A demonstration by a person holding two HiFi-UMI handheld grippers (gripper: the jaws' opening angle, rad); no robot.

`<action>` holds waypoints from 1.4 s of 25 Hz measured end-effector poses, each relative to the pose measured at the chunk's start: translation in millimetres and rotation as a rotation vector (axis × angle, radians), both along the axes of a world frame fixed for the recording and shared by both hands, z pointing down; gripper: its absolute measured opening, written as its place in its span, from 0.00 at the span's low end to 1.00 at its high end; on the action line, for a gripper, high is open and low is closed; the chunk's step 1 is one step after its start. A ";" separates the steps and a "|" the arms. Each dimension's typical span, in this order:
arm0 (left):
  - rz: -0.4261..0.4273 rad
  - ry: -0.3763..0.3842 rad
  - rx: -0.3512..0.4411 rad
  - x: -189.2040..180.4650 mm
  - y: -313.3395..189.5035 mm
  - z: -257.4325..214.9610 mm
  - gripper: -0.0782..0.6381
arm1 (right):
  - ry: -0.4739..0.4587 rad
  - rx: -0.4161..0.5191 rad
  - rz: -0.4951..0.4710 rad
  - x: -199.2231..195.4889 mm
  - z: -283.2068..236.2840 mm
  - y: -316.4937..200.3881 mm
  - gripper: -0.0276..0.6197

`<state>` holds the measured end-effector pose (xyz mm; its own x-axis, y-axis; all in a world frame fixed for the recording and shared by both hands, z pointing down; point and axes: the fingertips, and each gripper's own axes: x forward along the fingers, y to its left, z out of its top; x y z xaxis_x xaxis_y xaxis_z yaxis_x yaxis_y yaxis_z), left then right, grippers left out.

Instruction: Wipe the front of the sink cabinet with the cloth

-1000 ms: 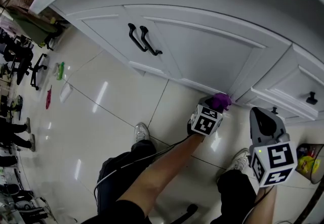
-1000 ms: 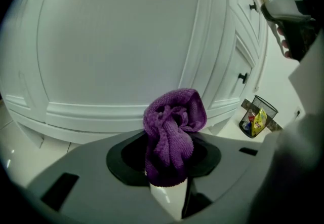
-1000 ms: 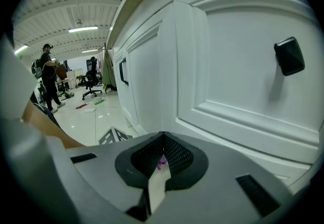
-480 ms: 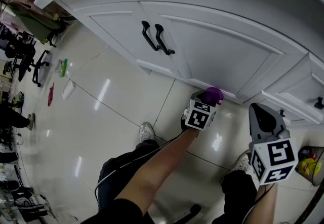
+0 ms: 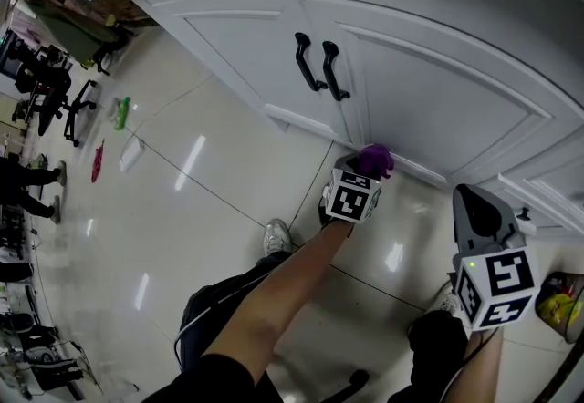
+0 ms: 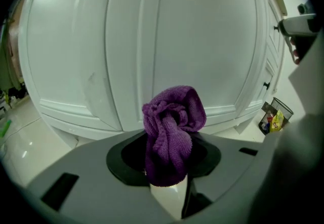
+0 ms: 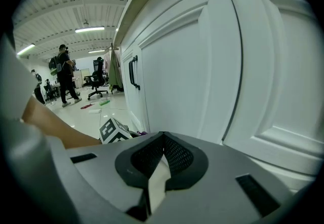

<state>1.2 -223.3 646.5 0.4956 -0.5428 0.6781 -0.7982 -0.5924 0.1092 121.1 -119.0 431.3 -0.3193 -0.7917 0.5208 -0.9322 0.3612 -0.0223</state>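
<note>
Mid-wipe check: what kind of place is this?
Probably an open office or lab hall rather than a home kitchen: the white sink cabinet stands on glossy floor tiles, with office chairs and ceiling strip lights beyond.

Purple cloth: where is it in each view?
Head view: cloth centre, against the cabinet's bottom edge, held by left gripper.
Left gripper view: cloth dead centre, clamped between the jaws.
Right gripper view: cloth a sliver lower left, beside the marker cube.
Landmark: black door handles, in head and right gripper views.

Left gripper [image 5: 366, 172] stretched forward low, jaws clamped on cloth [image 6: 172, 124]; right gripper [image 5: 469, 195] held back, jaws together.
</note>
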 end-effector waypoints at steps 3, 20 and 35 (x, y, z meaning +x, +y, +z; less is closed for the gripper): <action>-0.017 -0.007 0.007 -15.8 -8.5 -2.8 0.32 | -0.002 0.000 -0.006 -8.6 0.2 -4.5 0.05; -0.041 0.054 0.159 -77.8 -38.8 -87.8 0.32 | -0.039 0.054 -0.043 -67.8 -17.1 -35.1 0.05; 0.071 0.213 0.252 -84.2 35.0 -235.9 0.32 | -0.091 0.216 -0.097 -99.1 -99.1 -17.9 0.05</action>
<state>-83.0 -188.2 410.7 0.6542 -0.6394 0.4040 -0.7291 -0.6752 0.1119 22.0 -136.8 332.1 -0.4369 -0.8451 0.3081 -0.8908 0.4542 -0.0174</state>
